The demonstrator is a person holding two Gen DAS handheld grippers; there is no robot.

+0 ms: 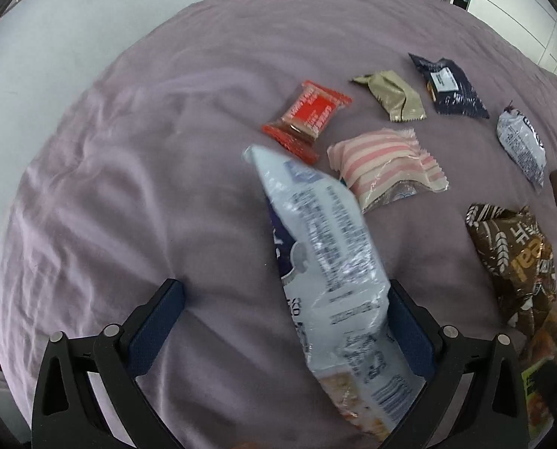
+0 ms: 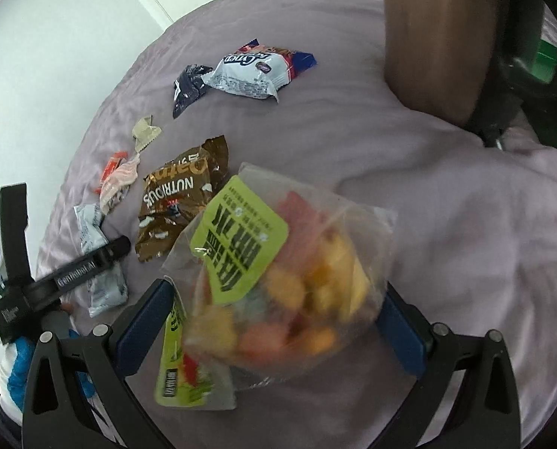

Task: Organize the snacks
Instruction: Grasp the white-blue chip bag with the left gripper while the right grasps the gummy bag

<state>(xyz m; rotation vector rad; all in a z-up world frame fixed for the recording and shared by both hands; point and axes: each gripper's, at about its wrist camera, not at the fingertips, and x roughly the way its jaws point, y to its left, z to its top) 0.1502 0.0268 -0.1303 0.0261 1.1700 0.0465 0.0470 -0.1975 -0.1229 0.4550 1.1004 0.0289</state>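
Observation:
My left gripper [image 1: 285,321] is open over the purple bedspread [image 1: 128,187]. A white-blue snack packet [image 1: 327,269] lies between its fingers, against the right finger [image 1: 409,333]. My right gripper [image 2: 274,321] is open wide around a clear bag of orange and yellow snacks with a green label [image 2: 278,273]. The left gripper [image 2: 72,273] also shows at the left of the right wrist view, over the white-blue packet [image 2: 91,232].
On the bed lie a red packet [image 1: 304,116], a gold wrapper [image 1: 390,95], a navy packet [image 1: 450,88], a pink-striped packet [image 1: 386,166], a white packet [image 1: 521,146] and a brown oat bag [image 1: 510,262]. A wooden post [image 2: 439,37] stands far right.

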